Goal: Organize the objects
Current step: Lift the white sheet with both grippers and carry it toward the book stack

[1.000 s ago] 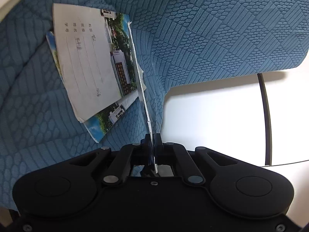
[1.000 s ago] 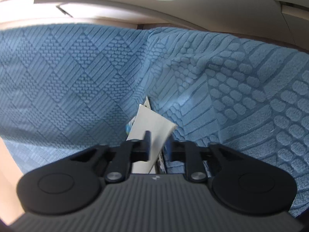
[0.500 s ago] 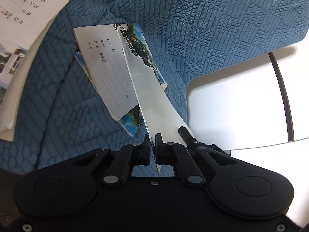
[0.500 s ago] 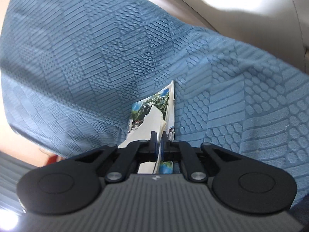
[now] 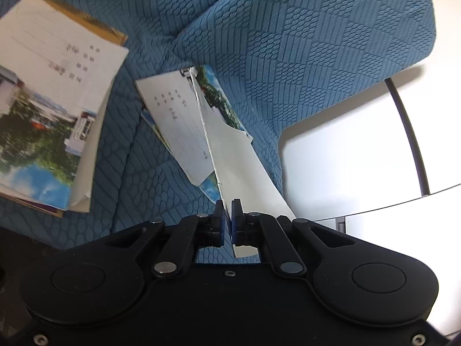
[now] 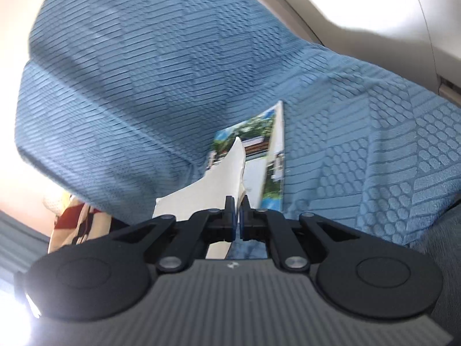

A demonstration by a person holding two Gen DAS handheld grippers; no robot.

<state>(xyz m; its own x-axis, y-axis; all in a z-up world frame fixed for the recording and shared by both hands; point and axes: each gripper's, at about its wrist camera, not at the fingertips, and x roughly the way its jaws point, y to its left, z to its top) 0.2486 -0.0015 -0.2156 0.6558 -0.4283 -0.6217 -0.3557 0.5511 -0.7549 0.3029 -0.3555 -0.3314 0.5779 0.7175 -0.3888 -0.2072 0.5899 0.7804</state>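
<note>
The left hand-held gripper (image 5: 227, 210) had its two black fingers pressed together on the edge of a thin white sheet (image 5: 239, 167), a flat, slightly curled piece of paper seen almost edge-on. Beyond it an open booklet (image 5: 175, 121) lay on a blue quilted cover (image 5: 302, 57), its pale lined page bearing small handwritten marks and its glossy cover showing trees and a building. Off to the left a loose stack of similar booklets (image 5: 49, 101) rested on the same fabric, which was stitched in panels of ribs, scales and honeycomb cells. A smooth white surface (image 5: 345, 158) with a dark seam showed at right.

In the right wrist view, the right hand-held gripper (image 6: 237, 212) was likewise clamped on a stiff cream-white sheet (image 6: 222, 181) that rose to a point. Behind it stood the glossy printed cover (image 6: 259, 144), against the blurred blue textured cloth (image 6: 144, 72).
</note>
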